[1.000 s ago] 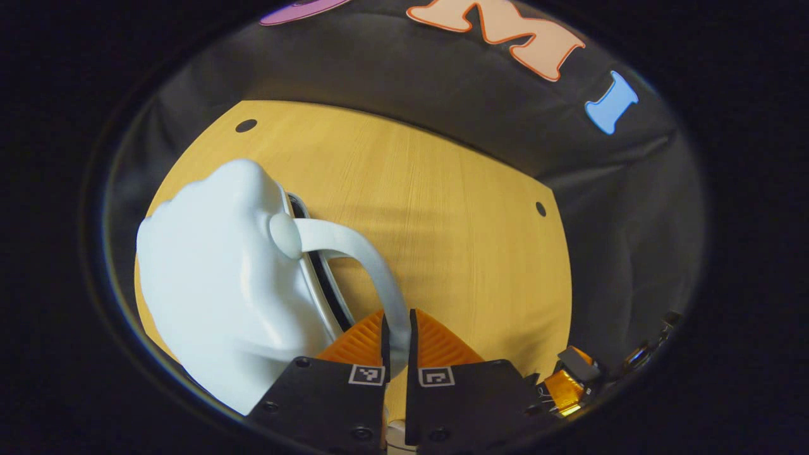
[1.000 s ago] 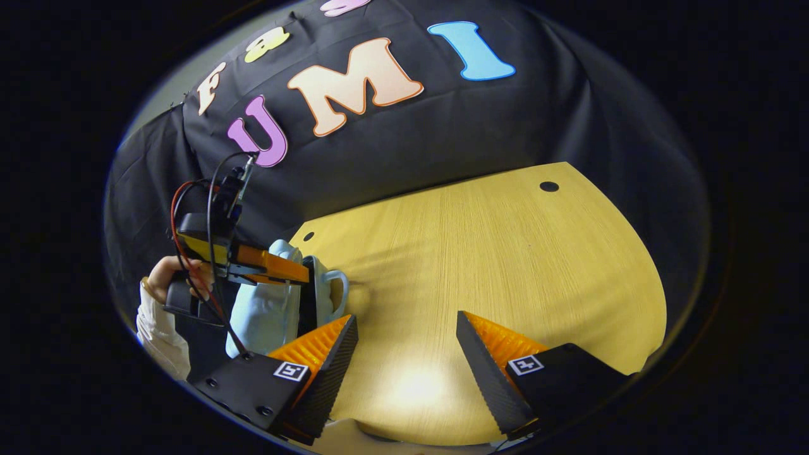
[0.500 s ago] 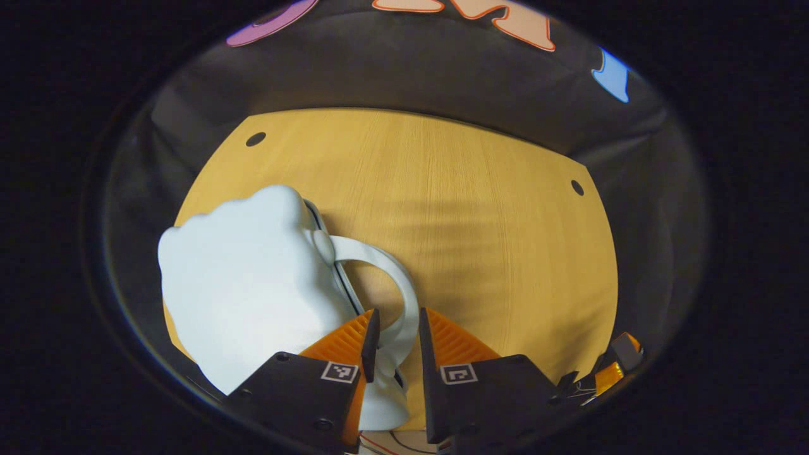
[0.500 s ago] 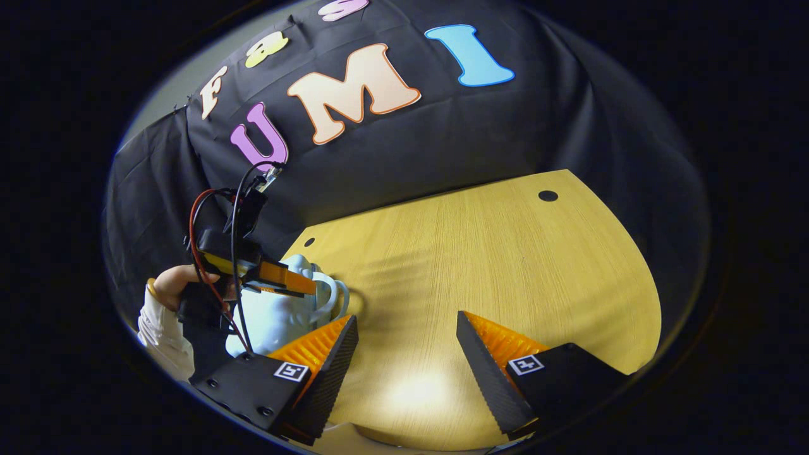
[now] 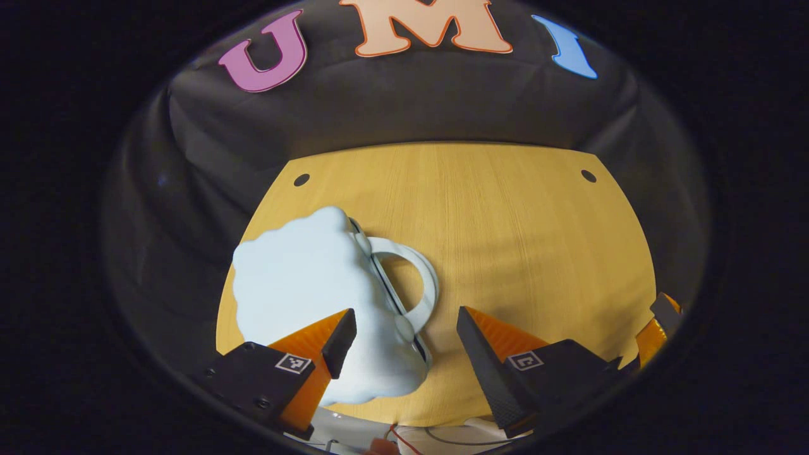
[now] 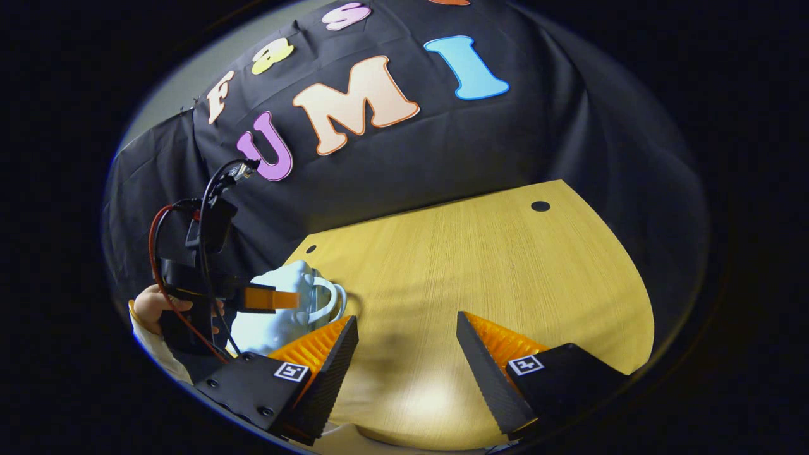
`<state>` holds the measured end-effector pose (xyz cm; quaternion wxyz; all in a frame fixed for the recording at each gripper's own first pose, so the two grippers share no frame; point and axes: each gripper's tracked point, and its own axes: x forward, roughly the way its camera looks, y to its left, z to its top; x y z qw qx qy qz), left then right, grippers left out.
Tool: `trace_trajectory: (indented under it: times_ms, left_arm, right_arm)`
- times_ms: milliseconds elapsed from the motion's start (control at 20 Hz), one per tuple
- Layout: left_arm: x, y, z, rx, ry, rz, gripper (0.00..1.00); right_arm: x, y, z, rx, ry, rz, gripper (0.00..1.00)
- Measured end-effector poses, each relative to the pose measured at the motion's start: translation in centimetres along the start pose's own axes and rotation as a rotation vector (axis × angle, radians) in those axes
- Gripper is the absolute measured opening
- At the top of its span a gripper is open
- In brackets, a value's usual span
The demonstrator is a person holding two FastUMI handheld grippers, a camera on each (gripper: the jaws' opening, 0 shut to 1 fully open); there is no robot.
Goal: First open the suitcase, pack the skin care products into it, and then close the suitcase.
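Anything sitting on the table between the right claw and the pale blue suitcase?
No. In the right gripper view the wooden table is bare between the right claw and the pale blue suitcase, which lies closed at the table's far left.

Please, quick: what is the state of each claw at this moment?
Left claw: open, holding nothing, above the pale blue cloud-shaped plastic suitcase.
Right claw: open, holding nothing, over the yellow wooden table.

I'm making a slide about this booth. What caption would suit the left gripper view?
Open left gripper hovers above a closed pale blue suitcase lying on the wooden table.
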<state>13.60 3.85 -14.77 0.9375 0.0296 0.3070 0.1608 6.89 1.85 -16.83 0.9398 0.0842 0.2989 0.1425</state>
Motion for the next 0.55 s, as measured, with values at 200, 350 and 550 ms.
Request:
trace_trajectory:
  times_ms: [200,350,550]
  left_arm:
    - [-2.8,-0.7,-1.9,-0.003,-0.019,-0.01,0.96]
    - [-4.2,-2.2,-3.2,-0.01,-0.034,-0.042,0.96]
    - [-5.1,-3.3,-5.2,0.008,-0.011,-0.068,0.96]
  right_arm:
    - [-1.2,0.3,0.2,-0.037,-0.032,0.002,0.98]
    - [-2.0,1.2,0.2,-0.042,-0.049,0.015,0.98]
    - [-2.7,1.7,-0.2,-0.061,-0.053,0.017,0.98]
